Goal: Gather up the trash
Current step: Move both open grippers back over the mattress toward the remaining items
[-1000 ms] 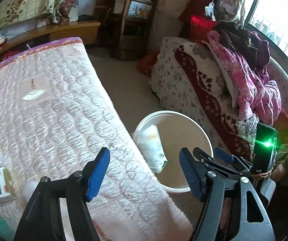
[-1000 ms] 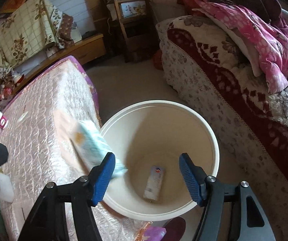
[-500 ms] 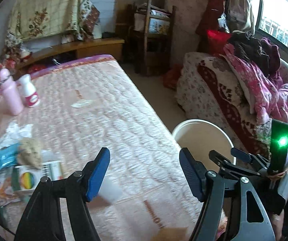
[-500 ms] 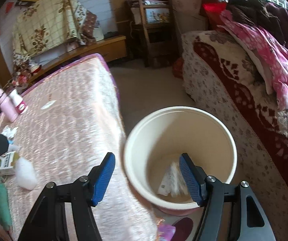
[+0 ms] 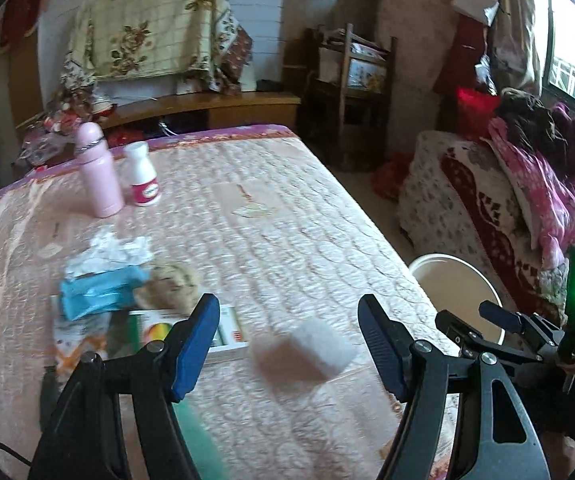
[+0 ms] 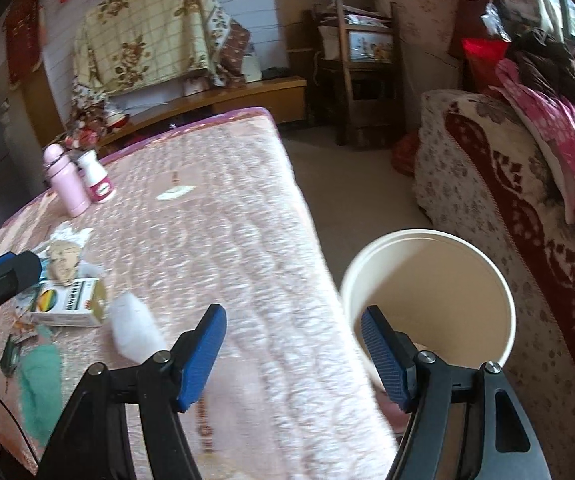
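The trash lies in a loose cluster on the near left part of the pink quilted bed [image 5: 287,240]. Nearest the foot of the bed is a white crumpled wad [image 5: 319,346], blurred, lying on the quilt by itself. Just to its left lies a flat white box [image 6: 67,304] with a rainbow print and a barcode. Beyond the box sit a tan crumpled lump [image 5: 171,280] and a light blue wrapper [image 5: 99,292], touching one another, and behind those a heap of white tissue [image 5: 115,248]. A green item [image 6: 41,380] lies at the near edge of the bed, too blurred to identify. Farther up the bed a pink bottle [image 5: 99,172] and a white bottle [image 5: 141,180] with a pink label stand upright side by side, and a small white scrap [image 6: 175,193] lies alone mid-bed.

The cream bucket [image 6: 503,292] stands on the floor between the bed and a sofa [image 6: 487,184] draped with floral covers and piled with pink and dark clothes.

The left gripper [image 5: 287,346] hangs over the bed with its blue fingers [image 5: 197,344] spread apart and nothing between them; the white wad shows through the gap on the quilt below. The right gripper [image 6: 291,356] hangs over the bed's edge beside the bucket, its fingers likewise apart and empty.
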Motion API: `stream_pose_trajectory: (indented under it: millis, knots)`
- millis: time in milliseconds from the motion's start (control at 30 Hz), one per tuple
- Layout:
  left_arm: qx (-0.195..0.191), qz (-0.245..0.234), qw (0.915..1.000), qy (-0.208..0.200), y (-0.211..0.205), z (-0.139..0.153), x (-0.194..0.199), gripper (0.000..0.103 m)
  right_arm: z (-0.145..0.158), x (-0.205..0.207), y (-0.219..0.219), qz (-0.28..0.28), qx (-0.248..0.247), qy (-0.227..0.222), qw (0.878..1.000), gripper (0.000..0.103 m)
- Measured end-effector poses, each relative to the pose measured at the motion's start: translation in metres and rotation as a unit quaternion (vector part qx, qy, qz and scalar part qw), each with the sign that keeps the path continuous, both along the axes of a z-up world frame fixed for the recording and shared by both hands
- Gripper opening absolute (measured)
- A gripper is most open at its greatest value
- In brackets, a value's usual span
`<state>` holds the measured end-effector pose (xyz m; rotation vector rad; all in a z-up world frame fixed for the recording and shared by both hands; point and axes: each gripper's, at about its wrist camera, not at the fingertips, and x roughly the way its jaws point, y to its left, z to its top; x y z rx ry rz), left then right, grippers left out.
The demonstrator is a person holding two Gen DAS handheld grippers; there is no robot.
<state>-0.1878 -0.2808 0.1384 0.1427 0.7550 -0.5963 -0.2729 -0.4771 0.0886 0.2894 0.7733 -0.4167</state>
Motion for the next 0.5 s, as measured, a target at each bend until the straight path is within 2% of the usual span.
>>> stream_pose_trajectory:
  millis: [367,500]
  knots:
    - [-0.023,0.040,0.9989,-0.007,0.061,0.011,0.007,0.072,0.013,0.020,0.057,0.050,-0.003,-0.010,0.999,0.074]
    - [-0.031,0.055,0.9980,-0.004,0.085,0.012,0.009,0.076,0.019,0.026,0.077,0.070,-0.010,-0.011,0.997,0.075]
